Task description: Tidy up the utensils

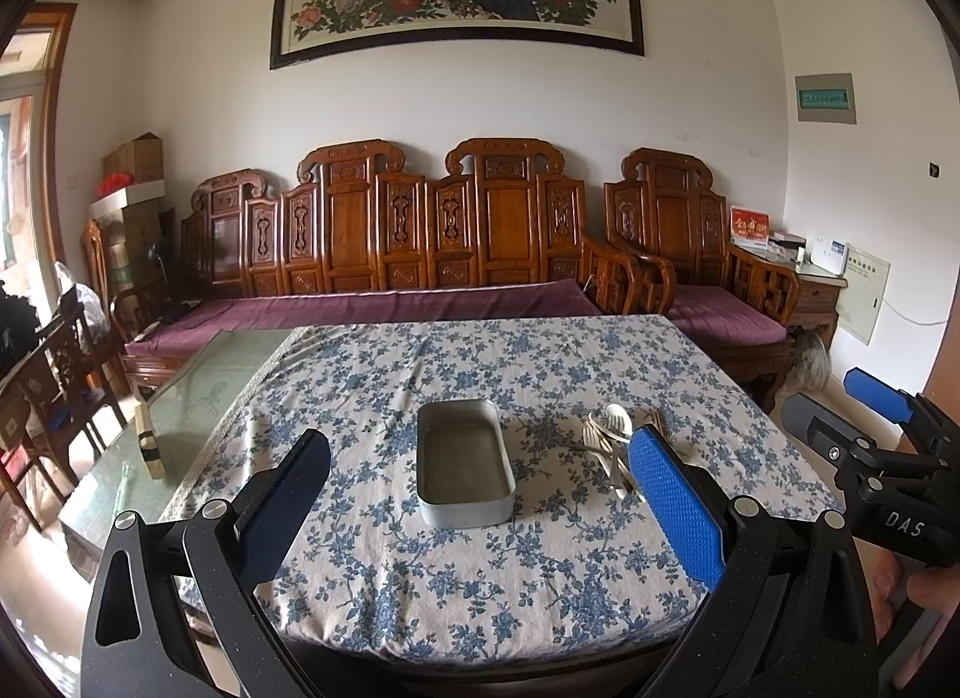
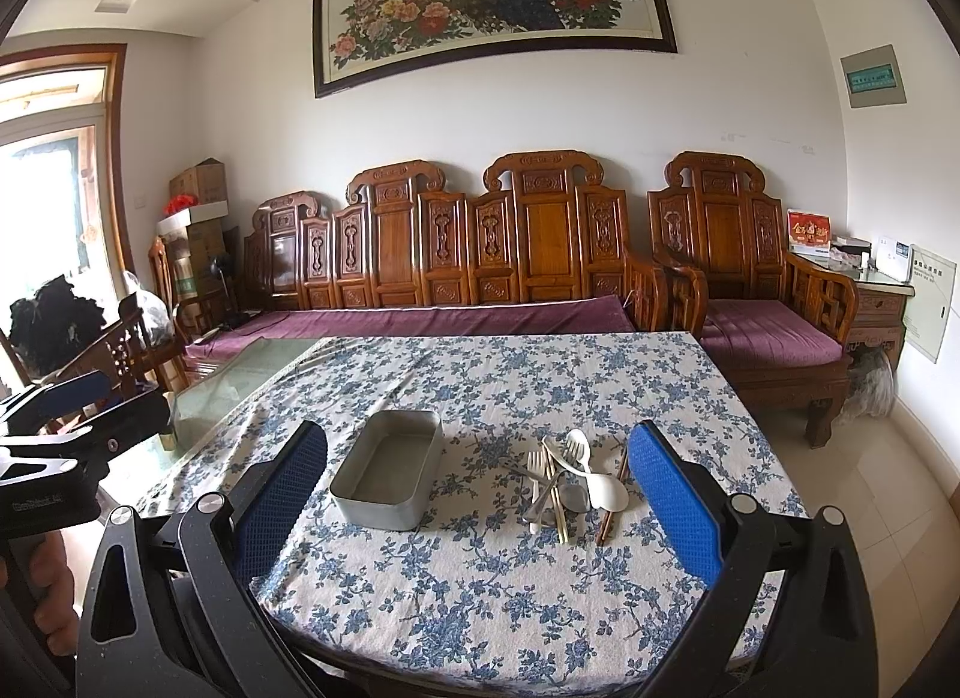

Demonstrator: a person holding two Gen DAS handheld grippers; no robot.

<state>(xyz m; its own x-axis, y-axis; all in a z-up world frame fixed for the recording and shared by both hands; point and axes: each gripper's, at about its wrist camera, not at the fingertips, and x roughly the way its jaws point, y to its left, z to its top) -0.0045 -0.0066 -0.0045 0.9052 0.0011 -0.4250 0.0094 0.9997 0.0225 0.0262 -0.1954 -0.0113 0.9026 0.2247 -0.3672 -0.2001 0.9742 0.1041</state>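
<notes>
A rectangular metal tin [image 1: 465, 463] [image 2: 390, 476] stands empty on the floral tablecloth [image 1: 480, 578] [image 2: 480, 596]. To its right lies a pile of utensils [image 2: 570, 479] [image 1: 609, 440]: white forks, white and metal spoons, and brown chopsticks [image 2: 613, 497]. My left gripper [image 1: 480, 494] hangs open above the near part of the table, the tin between its fingers in the view. My right gripper [image 2: 477, 494] is open too, held back from the pile, and also shows at the right edge of the left wrist view [image 1: 864, 404]. Neither holds anything.
A bare glass tabletop [image 1: 198, 392] lies left of the cloth with a small wooden-handled object [image 1: 147, 440] on it. Carved wooden sofa [image 2: 456, 254] and armchair [image 2: 744, 254] stand behind the table. Chairs [image 1: 54, 374] are at the left.
</notes>
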